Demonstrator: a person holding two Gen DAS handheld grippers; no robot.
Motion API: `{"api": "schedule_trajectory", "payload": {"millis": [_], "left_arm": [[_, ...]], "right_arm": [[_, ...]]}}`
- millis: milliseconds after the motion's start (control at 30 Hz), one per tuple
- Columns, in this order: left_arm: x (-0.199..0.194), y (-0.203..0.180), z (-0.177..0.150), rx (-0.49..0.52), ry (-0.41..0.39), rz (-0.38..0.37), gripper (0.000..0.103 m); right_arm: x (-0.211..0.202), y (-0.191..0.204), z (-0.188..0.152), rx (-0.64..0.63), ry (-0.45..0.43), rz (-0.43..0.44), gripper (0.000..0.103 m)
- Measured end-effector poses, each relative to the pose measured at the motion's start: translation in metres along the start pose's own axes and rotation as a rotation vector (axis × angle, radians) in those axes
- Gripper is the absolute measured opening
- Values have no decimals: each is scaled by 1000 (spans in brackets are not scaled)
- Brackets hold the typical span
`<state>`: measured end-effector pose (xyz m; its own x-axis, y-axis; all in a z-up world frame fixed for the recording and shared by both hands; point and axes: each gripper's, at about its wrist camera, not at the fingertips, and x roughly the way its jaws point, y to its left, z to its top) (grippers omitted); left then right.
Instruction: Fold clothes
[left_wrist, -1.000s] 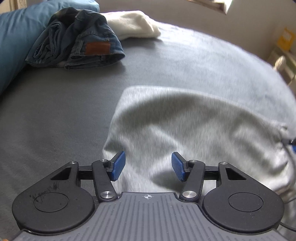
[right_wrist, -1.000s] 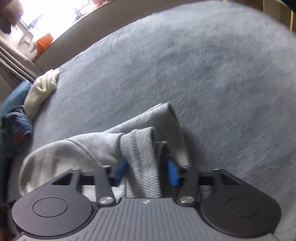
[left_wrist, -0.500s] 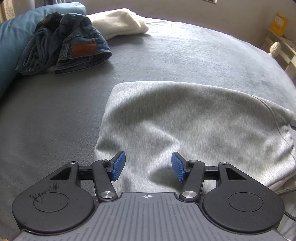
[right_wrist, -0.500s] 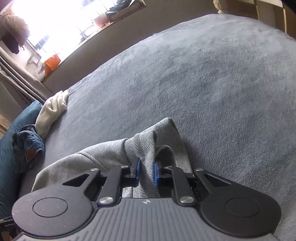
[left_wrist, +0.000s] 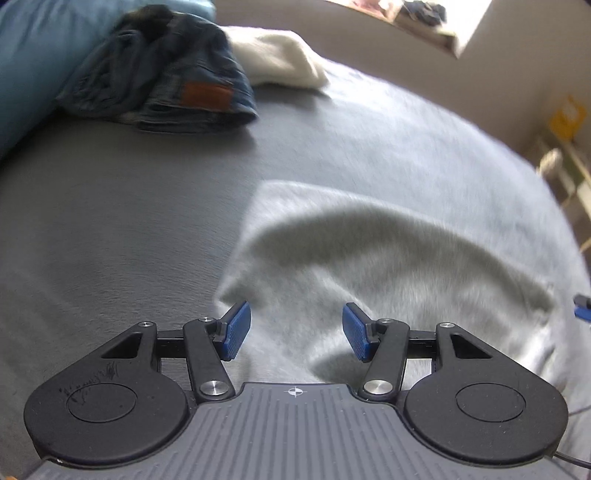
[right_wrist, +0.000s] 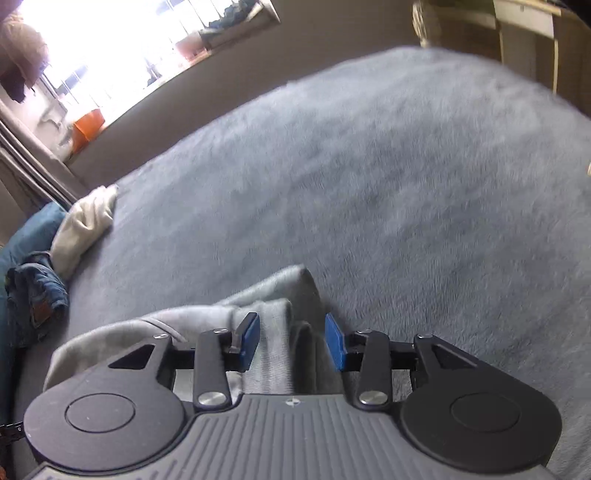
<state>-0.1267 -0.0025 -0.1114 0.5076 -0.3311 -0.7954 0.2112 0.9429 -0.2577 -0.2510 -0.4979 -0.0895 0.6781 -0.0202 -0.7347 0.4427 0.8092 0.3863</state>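
Observation:
A light grey sweatshirt (left_wrist: 388, 266) lies folded on the grey bed cover (left_wrist: 110, 221). My left gripper (left_wrist: 295, 330) is open and empty, just above the sweatshirt's near left corner. In the right wrist view the sweatshirt (right_wrist: 184, 325) shows its ribbed hem (right_wrist: 273, 339) standing up between the jaws. My right gripper (right_wrist: 291, 343) is open, its blue pads (right_wrist: 248, 341) apart on either side of the hem without pinching it. A blue tip of the right gripper (left_wrist: 581, 308) shows at the right edge of the left wrist view.
Folded blue jeans (left_wrist: 177, 81) and a cream garment (left_wrist: 277, 61) lie at the far left of the bed, next to a blue pillow (left_wrist: 33, 62). They also show in the right wrist view, jeans (right_wrist: 33, 299) and cream garment (right_wrist: 85, 229). Wooden furniture (left_wrist: 565, 158) stands beyond the bed's right side.
My right gripper closed on the ribbed hem half a second ago and has now opened, letting it go. The left gripper stayed open and shifted a little over the sweatshirt.

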Motion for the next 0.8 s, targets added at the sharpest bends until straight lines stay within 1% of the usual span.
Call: {"api": "schedule_trajectory", "payload": {"millis": [33, 133, 167, 200, 267, 300, 333, 367, 400, 433, 500, 567, 633, 667, 700, 733, 800], "left_arm": [[-4, 5, 0, -8, -5, 4, 55], [-12, 18, -5, -14, 1, 16, 55], [-13, 21, -8, -8, 8, 21, 55], [-13, 24, -10, 0, 15, 25, 55], [-13, 28, -15, 13, 24, 29, 55], [-13, 29, -17, 21, 26, 27, 55], [-14, 29, -18, 30, 27, 21, 55], [-14, 29, -18, 43, 28, 10, 55], [-15, 28, -19, 57, 28, -2, 56], [-15, 28, -19, 71, 29, -15, 56], [-10, 22, -21, 114, 37, -43, 62], [0, 14, -24, 174, 51, -41, 62], [10, 4, -29, 242, 66, -10, 62], [15, 1, -31, 270, 73, 18, 62], [20, 0, -33, 287, 81, 45, 62], [23, 2, -33, 284, 91, 53, 62], [27, 10, -33, 250, 108, 48, 62]], "right_arm": [[-7, 8, -1, -30, -6, 40, 42], [-17, 46, -14, -192, 24, 162, 42], [-14, 58, -22, -247, 53, 198, 41], [-7, 68, -31, -288, 85, 211, 41], [16, 79, -49, -349, 168, 175, 41], [31, 82, -59, -392, 210, 90, 41], [44, 87, -68, -436, 241, 15, 36], [45, 95, -74, -483, 236, -22, 27], [46, 104, -80, -529, 231, -59, 29], [46, 114, -85, -571, 223, -76, 29], [30, 143, -92, -627, 191, 27, 29], [15, 173, -99, -681, 158, 131, 29], [0, 202, -106, -734, 125, 236, 29], [-6, 216, -111, -761, 115, 284, 29], [-3, 230, -120, -788, 132, 320, 29], [1, 243, -128, -814, 147, 351, 28], [16, 265, -144, -846, 180, 385, 28]]}}
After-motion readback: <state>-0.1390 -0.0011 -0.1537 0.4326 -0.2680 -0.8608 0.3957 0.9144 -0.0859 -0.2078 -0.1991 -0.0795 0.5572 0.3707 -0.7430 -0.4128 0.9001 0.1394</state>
